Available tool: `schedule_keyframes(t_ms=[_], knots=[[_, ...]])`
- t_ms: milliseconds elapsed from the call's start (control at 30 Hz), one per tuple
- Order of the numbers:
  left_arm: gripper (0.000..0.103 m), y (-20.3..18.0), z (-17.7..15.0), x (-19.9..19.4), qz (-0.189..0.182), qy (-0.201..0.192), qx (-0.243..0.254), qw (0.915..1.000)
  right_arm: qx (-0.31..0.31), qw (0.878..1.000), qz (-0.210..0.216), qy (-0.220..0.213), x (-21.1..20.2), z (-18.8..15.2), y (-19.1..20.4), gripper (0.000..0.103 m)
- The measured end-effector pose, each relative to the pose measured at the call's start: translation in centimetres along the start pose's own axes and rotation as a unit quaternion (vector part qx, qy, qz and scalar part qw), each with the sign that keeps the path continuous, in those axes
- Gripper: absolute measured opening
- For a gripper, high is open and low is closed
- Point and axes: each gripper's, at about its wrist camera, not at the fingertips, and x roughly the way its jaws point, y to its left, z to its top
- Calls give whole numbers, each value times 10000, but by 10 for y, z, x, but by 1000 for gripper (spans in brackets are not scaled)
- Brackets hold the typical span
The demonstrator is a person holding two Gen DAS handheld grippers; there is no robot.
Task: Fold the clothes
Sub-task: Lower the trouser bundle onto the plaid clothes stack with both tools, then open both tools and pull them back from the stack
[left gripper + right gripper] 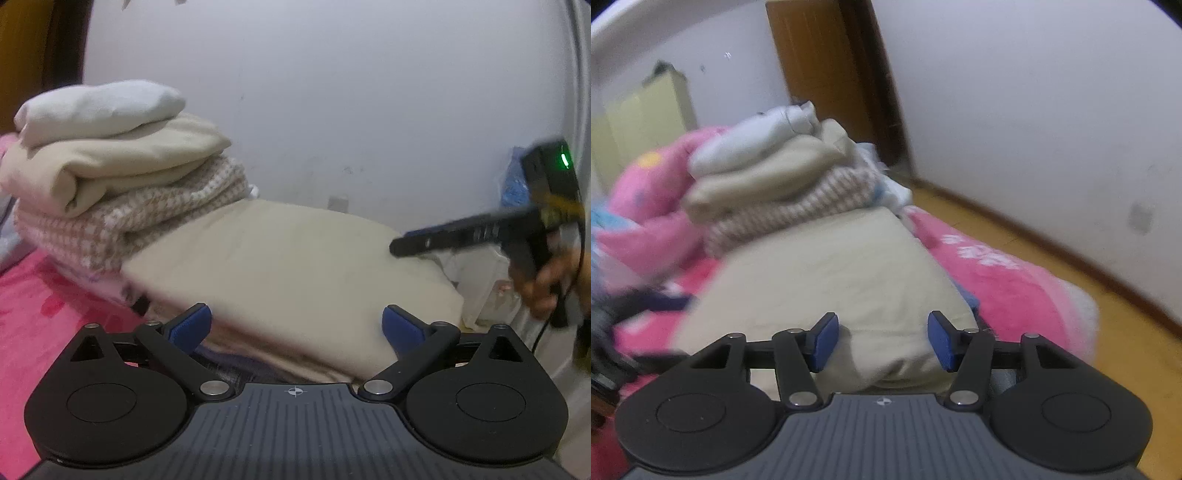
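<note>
Folded beige garment beside the stack; left gripper and right gripper both spread, empty; next, probably lifting it onto the stack

Each gripper is matte black: two round discs with a raised circle flank a dark grey ribbed deck that bears a small white crosshair mark. On the left gripper, slim black links pivot on silver screws and carry blue pads. The right gripper has the same discs, triangular cut-outs, silver screws and blue pads. Seen from the left wrist, it is a black pistol-shaped unit with a green light, yellow markings and a black cable trailing below the hand.
</note>
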Motion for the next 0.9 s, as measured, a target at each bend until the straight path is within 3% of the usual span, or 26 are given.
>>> schedule_keyframes(t_ms=[67,133,233,433,767,900], knots=[[100,4,3,-8,113,-30,-130,9998,194,9985,-371,-366,-14,-4,12,58],[101,7,3,-29,206,-220,-100,9995,354,9961,-448,-668,-34,-10,22,68],[101,10,1,-56,284,-368,-185,9987,348,9939,-516,-916,-63,-29,44,76],[103,-9,-12,-95,391,-279,-533,9974,669,9929,-611,-771,-100,-73,84,99],[103,-30,-43,-127,867,-112,-1164,9893,146,9902,-1299,-487,-139,-111,143,103],[103,-31,-53,-140,832,-95,-1466,9857,244,9874,-1480,-508,-155,-118,154,103]])
